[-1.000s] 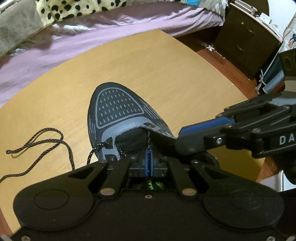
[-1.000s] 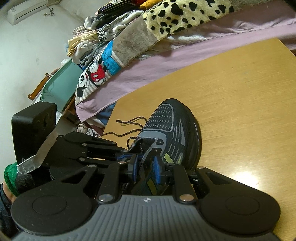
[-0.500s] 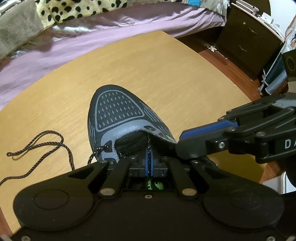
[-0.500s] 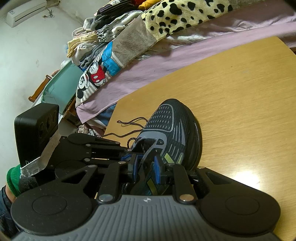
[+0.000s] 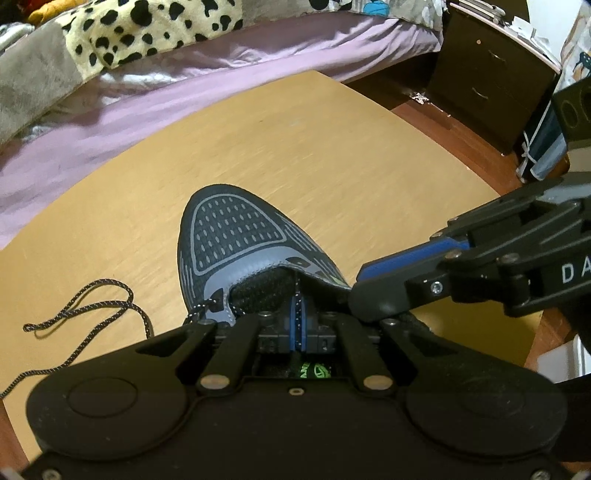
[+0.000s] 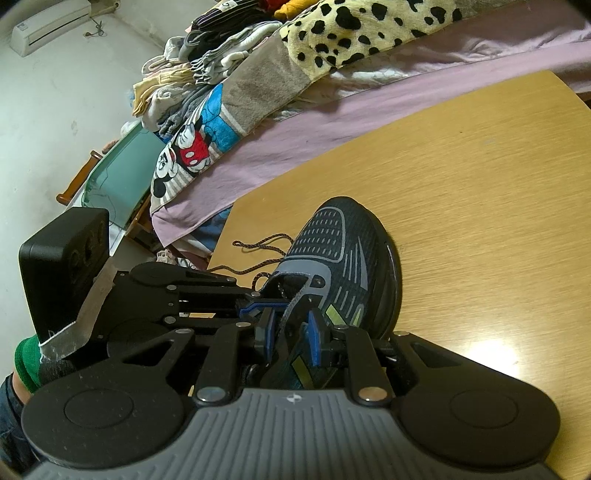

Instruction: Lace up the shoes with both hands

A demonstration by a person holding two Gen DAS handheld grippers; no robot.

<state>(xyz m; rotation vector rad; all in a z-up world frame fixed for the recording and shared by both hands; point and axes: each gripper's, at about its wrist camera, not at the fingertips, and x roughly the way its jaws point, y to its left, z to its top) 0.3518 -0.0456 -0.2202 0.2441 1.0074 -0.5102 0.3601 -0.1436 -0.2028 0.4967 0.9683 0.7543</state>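
Observation:
A dark grey mesh shoe [image 5: 236, 236] [image 6: 343, 258] stands on the wooden table [image 5: 332, 155], toe pointing away. My left gripper [image 5: 297, 317] is shut over the shoe's throat, and a thin strand of the speckled lace [image 5: 297, 290] runs up from between its blue pads. The rest of the lace [image 5: 107, 304] [image 6: 266, 240] lies loose on the table to the shoe's left. My right gripper [image 6: 291, 332] [image 5: 364, 291] comes in from the right, shut on the shoe's right eyelet flap. A grey lace strand [image 6: 291, 306] passes between its pads. The left gripper [image 6: 251, 306] reaches in beside it.
A bed with a purple sheet [image 5: 166, 96], spotted blanket [image 6: 351, 33] and piled clothes borders the table's far side. A dark drawer unit [image 5: 495, 85] stands on the floor at the right. The table edge [image 6: 221, 240] drops off just left of the shoe.
The left gripper has tilted slightly, so the shoe sits a little lower in its view. Both grips and the right gripper's place look unchanged.

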